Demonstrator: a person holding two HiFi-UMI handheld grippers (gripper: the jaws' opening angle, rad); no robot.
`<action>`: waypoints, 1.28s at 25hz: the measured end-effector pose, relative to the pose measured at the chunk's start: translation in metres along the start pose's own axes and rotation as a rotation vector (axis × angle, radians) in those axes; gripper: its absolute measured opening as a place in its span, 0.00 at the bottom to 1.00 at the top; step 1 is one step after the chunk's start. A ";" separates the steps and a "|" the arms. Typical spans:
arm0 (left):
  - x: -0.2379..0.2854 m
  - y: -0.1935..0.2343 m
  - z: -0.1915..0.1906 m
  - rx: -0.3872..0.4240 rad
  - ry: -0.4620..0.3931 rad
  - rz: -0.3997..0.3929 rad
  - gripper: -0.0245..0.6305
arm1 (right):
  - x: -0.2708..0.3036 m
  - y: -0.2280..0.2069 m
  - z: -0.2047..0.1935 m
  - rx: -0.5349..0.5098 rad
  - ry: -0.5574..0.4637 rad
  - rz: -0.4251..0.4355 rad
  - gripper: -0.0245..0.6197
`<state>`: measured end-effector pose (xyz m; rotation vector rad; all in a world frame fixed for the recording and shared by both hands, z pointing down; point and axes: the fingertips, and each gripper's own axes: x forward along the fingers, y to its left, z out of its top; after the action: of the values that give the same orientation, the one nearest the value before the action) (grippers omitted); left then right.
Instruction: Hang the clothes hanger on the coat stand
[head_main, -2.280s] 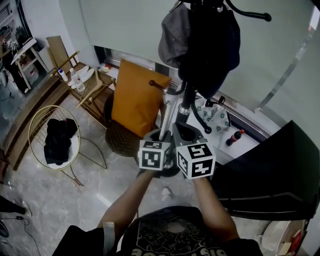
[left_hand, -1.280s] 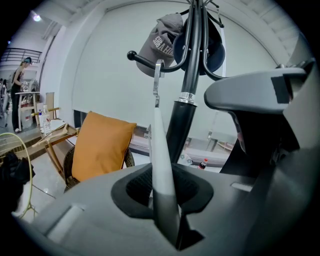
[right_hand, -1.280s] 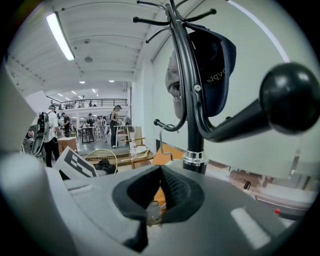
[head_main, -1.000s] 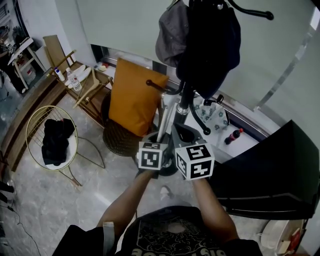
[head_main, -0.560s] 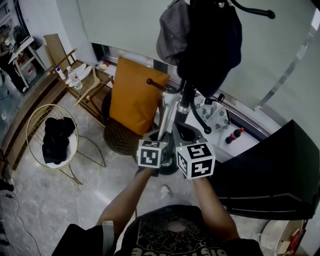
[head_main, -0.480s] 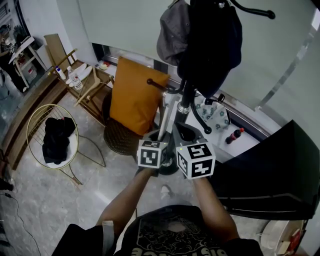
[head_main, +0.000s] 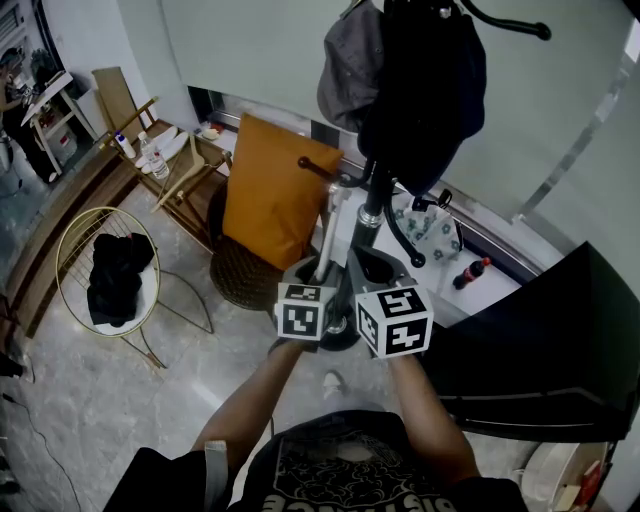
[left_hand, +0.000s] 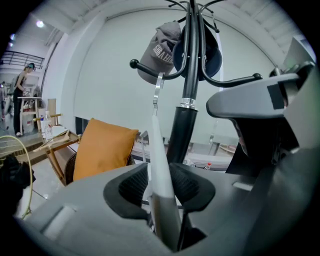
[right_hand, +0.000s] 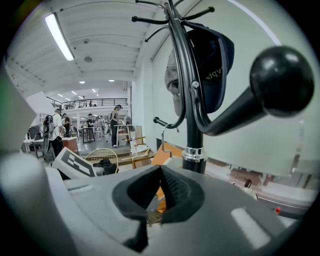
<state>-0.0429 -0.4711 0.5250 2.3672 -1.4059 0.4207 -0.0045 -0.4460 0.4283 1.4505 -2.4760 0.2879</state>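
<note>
Coat stand (head_main: 372, 215) upright, dark caps (head_main: 425, 90) hung on top. Pale hanger (head_main: 333, 232) runs up to a lower arm (head_main: 325, 172). Orange cushion (head_main: 268, 195) just left.

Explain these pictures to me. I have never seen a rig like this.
No robot here: a person holds hand tongs in each hand, each carrying a cube of square markers. One picture comes from a head camera looking down; the other two from cameras riding on the tongs. The white plastic clothes hanger has its metal hook over an arm of the black metal coat stand, which carries a grey cap and a dark blue cap. The left tongs have just been opening, with the hanger's arm loose between their jaws. The right tongs look shut, nothing visibly held. Nearby, an orange cushion rests on a dark woven seat.
</note>
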 end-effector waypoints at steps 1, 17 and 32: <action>-0.001 0.001 0.001 0.006 -0.006 0.006 0.22 | 0.000 0.000 0.000 0.002 -0.001 0.000 0.04; -0.041 -0.004 0.012 0.014 -0.044 -0.016 0.23 | -0.014 0.025 0.000 0.017 -0.017 0.012 0.04; -0.108 -0.025 0.031 0.042 -0.128 -0.041 0.22 | -0.047 0.062 -0.006 0.035 -0.033 0.031 0.04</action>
<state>-0.0685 -0.3892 0.4476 2.4911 -1.4130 0.2952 -0.0359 -0.3758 0.4164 1.4431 -2.5340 0.3168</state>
